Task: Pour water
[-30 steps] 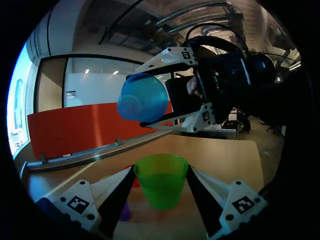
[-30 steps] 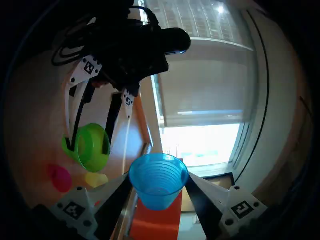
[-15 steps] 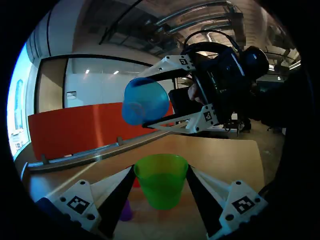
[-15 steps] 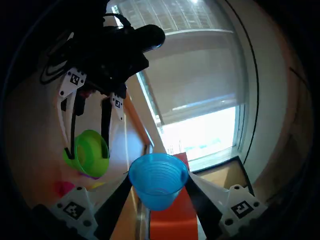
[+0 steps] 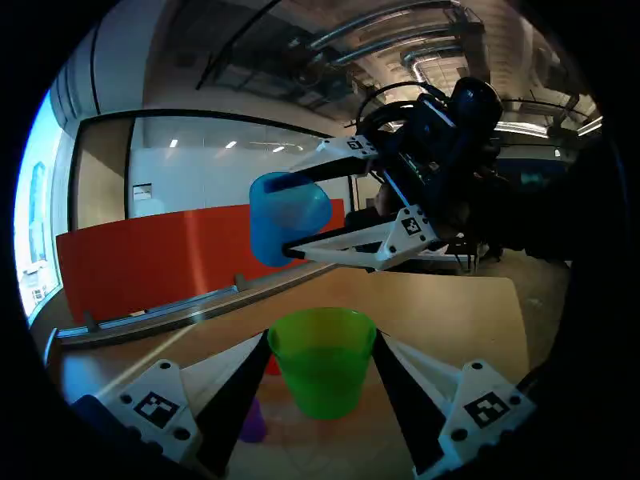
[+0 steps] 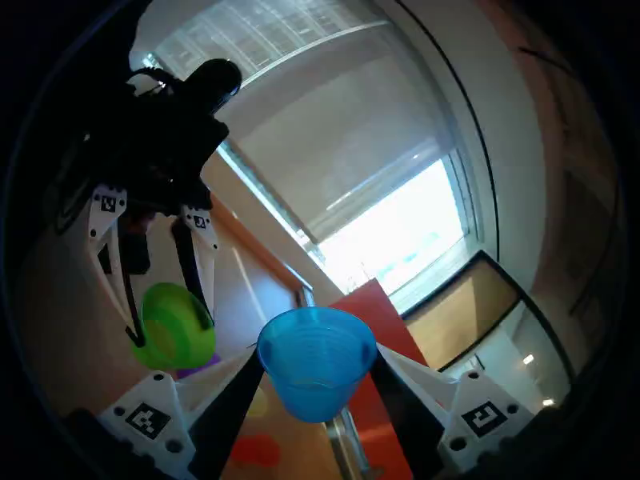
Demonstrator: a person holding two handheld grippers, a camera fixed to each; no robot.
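— So, who holds what over this desk [image 5: 456,308]?

— Bottom centre of the left gripper view, the left gripper [image 5: 320,346]: its fingers are closed partway, both pressing the sides of a green cup [image 5: 322,380], which is upright with its mouth open to the top. Bottom centre of the right gripper view, the right gripper [image 6: 316,352]: the same narrow clamp, on a blue cup [image 6: 316,384].

— And where do the cups stand to each other?

— Apart. In the left gripper view the blue cup hangs in the upper middle of the frame, above and beyond the green one, in front of a red partition [image 5: 144,256]. It leans only slightly, rim uppermost.

— Why clamp the green cup at all?

— By the pose, it is the receiver: held level and low so that the blue cup can tip over its mouth without knocking it aside.

— Is there water in either?

— A darker band fills the lower part of the green cup and may be water. What the blue cup holds cannot be told.

— Anything to watch?

— A small purple thing [image 5: 253,422] lies on the desk just beside the lower-left finger. And with the cups this far apart, a pour would likely miss; the blue rim probably needs to come over the green mouth first.
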